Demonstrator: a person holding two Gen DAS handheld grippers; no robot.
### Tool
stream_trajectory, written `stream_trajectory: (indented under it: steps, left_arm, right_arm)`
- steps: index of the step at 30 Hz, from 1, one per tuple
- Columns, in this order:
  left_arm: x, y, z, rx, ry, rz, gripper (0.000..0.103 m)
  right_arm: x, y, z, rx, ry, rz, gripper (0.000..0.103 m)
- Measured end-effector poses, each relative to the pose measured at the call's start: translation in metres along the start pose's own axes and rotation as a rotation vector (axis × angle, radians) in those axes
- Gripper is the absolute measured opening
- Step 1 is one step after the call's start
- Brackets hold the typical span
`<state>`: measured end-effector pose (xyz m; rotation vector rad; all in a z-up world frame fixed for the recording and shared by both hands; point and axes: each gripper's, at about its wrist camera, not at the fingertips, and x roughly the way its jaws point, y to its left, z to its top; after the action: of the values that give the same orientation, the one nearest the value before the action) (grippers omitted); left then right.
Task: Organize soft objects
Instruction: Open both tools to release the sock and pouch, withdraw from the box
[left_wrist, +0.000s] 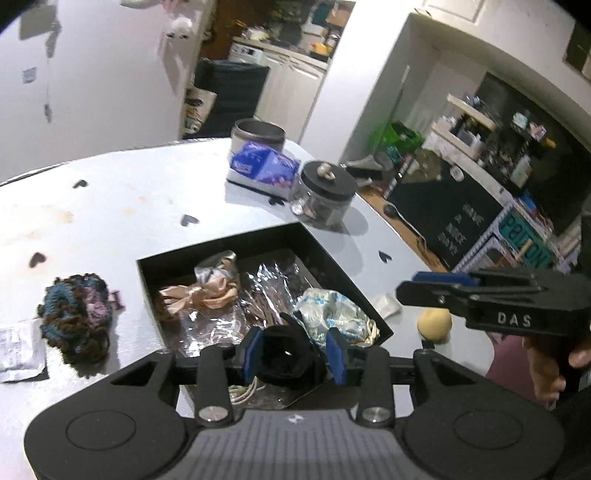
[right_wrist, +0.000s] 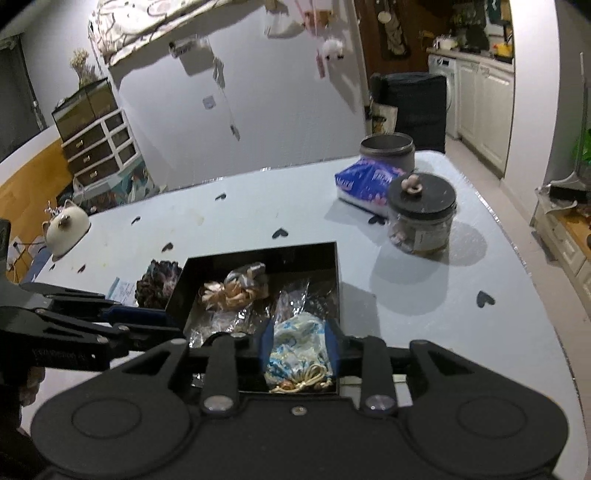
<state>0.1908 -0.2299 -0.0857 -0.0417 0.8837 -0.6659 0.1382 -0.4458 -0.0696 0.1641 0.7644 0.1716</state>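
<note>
A black open box (left_wrist: 343, 266) (right_wrist: 338, 280) sits on the pale table. It holds a peach ribbon bow (left_wrist: 199, 295) (right_wrist: 225, 295), crinkly clear wrap (left_wrist: 266, 280) and a blue-white drawstring pouch (left_wrist: 332, 310) (right_wrist: 299, 350). My left gripper (left_wrist: 295, 350) is shut on a black soft scrunchie (left_wrist: 284, 354) over the box's near edge. My right gripper (right_wrist: 299, 343) straddles the pouch, its blue pads beside it. It also shows from the side in the left wrist view (left_wrist: 436, 288). A crocheted blue-brown piece (left_wrist: 74, 317) (right_wrist: 159, 280) lies left of the box.
A lidded glass jar (left_wrist: 325, 195) (right_wrist: 421, 218), a blue tissue pack (left_wrist: 262, 166) (right_wrist: 365, 181) and a metal tin (left_wrist: 258, 136) (right_wrist: 388, 147) stand behind the box. A yellow ball (left_wrist: 434, 325), a paper packet (left_wrist: 18, 350) and a white cat-shaped pot (right_wrist: 66, 229) also sit on the table.
</note>
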Motion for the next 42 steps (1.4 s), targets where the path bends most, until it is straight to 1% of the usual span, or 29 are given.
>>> stream_trajectory:
  steps: [6,9,11,13,14,16,17,19,20,22,25,29,31,32,38,42]
  left_arm:
    - [-0.019,-0.002,-0.008,-0.030,-0.049,0.056,0.042]
    - [-0.027,-0.001,-0.014,-0.052,-0.068,0.087,0.049]
    - [-0.033,0.000,-0.018,-0.062,-0.084,0.109,0.052]
    - [-0.039,0.002,-0.021,-0.072,-0.098,0.124,0.061]
    - [-0.042,0.003,-0.023,-0.077,-0.107,0.135,0.064]
    - [-0.048,0.004,-0.027,-0.085,-0.124,0.154,0.073]
    - [-0.050,0.004,-0.029,-0.088,-0.130,0.163,0.075]
    - [-0.055,0.006,-0.032,-0.097,-0.144,0.182,0.083]
    - [-0.056,0.007,-0.033,-0.102,-0.148,0.190,0.085]
    - [-0.059,0.007,-0.036,-0.106,-0.156,0.214,0.097]
    - [-0.064,0.007,-0.040,-0.106,-0.168,0.239,0.103]
    - [-0.070,0.008,-0.046,-0.112,-0.174,0.267,0.103]
    - [-0.073,0.010,-0.049,-0.123,-0.185,0.283,0.103]
    - [-0.075,0.012,-0.051,-0.132,-0.189,0.290,0.103]
    - [-0.081,0.017,-0.056,-0.154,-0.205,0.299,0.103]
    - [-0.085,0.020,-0.057,-0.148,-0.223,0.308,0.103]
  right_arm:
    - [-0.018,0.005,-0.009,-0.002,-0.062,-0.022,0.040]
    - [-0.024,0.008,-0.015,-0.004,-0.084,-0.031,0.044]
    - [-0.028,0.009,-0.018,0.000,-0.097,-0.037,0.046]
    - [-0.030,0.010,-0.022,0.005,-0.104,-0.045,0.051]
    - [-0.031,0.011,-0.023,0.006,-0.107,-0.051,0.052]
    - [-0.033,0.012,-0.026,0.006,-0.113,-0.065,0.059]
    - [-0.034,0.013,-0.028,0.004,-0.118,-0.072,0.061]
    - [-0.036,0.015,-0.030,0.004,-0.127,-0.085,0.068]
    - [-0.037,0.015,-0.031,0.006,-0.131,-0.091,0.070]
    - [-0.039,0.016,-0.032,0.008,-0.138,-0.098,0.076]
    - [-0.041,0.019,-0.033,0.004,-0.148,-0.109,0.085]
    - [-0.043,0.025,-0.033,-0.006,-0.156,-0.122,0.093]
    - [-0.043,0.028,-0.033,-0.014,-0.158,-0.122,0.101]
    - [-0.043,0.030,-0.034,-0.018,-0.160,-0.121,0.103]
    - [-0.044,0.041,-0.035,-0.037,-0.164,-0.121,0.103]
    - [-0.045,0.047,-0.036,-0.036,-0.170,-0.122,0.103]
